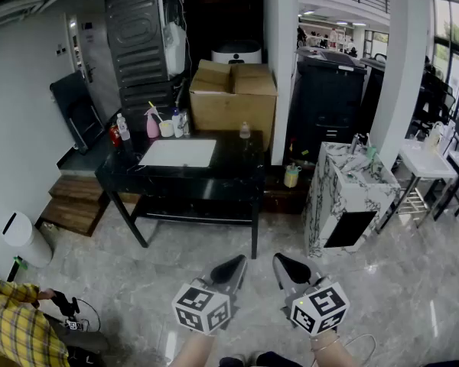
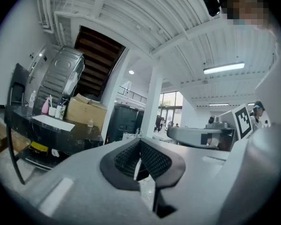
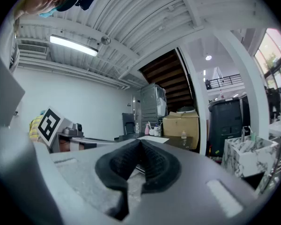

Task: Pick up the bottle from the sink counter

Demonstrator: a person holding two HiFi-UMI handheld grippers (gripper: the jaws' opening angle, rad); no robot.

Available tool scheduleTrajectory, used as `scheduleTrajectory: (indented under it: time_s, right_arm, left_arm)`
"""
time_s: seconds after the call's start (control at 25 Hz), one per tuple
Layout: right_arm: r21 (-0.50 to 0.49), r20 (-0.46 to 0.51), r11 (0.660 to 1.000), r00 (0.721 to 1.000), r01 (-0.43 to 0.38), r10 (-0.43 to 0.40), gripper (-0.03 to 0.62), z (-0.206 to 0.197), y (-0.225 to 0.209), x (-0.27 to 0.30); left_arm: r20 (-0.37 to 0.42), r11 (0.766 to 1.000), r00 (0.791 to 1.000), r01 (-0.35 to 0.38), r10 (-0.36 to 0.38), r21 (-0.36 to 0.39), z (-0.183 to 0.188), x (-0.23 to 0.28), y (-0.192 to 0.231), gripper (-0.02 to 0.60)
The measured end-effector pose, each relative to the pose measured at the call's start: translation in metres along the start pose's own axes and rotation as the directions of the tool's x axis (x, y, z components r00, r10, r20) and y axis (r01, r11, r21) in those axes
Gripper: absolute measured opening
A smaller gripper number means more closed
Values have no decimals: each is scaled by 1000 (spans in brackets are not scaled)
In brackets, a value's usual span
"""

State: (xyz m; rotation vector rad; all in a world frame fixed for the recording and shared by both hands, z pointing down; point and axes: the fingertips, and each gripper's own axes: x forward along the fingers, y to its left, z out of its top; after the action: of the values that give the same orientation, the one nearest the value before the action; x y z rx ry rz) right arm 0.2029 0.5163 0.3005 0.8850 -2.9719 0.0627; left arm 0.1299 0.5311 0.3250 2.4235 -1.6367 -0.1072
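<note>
A black sink counter [image 1: 237, 176] with a white basin [image 1: 177, 153] stands a few steps ahead. A small clear bottle [image 1: 245, 131] stands alone near its right back edge; it also shows as the small bottle [image 2: 90, 123] in the left gripper view and the small bottle [image 3: 183, 135] in the right gripper view. At the counter's left back stand a water bottle [image 1: 123, 127] and a pink spray bottle [image 1: 152, 122]. My left gripper [image 1: 233, 266] and right gripper [image 1: 284, 264] hang side by side low in the head view, far short of the counter. Both are shut and hold nothing; the jaws touch at the left gripper [image 2: 140, 156] and the right gripper [image 3: 139, 149].
A large cardboard box [image 1: 233, 90] sits behind the counter. A marble-patterned sink unit [image 1: 350, 193] stands to the right, beside a white pillar [image 1: 279, 67]. A person in a yellow plaid sleeve [image 1: 19, 323] is at the lower left. Tiled floor [image 1: 214, 243] lies between me and the counter.
</note>
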Motion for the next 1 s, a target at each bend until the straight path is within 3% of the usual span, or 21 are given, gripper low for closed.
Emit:
scheduleTrajectory:
  time_s: [0.6,0.8,1.0]
  right_arm:
    - [16,-1,999,1000,30,-30,3,-7,-17,5]
    - [-14,-24,1000,999,-28,28,3,-9,-14,9]
    - [-34,-18,999,1000,-20,19,3,-9,-37,8]
  left_arm:
    - [9,996,998,-58,57,72,6,19,-6,0]
    - [-9,995,998,-59,60,81,3,29,-11,0]
    - [14,993,996,-87,87,82,4,51,-13,0]
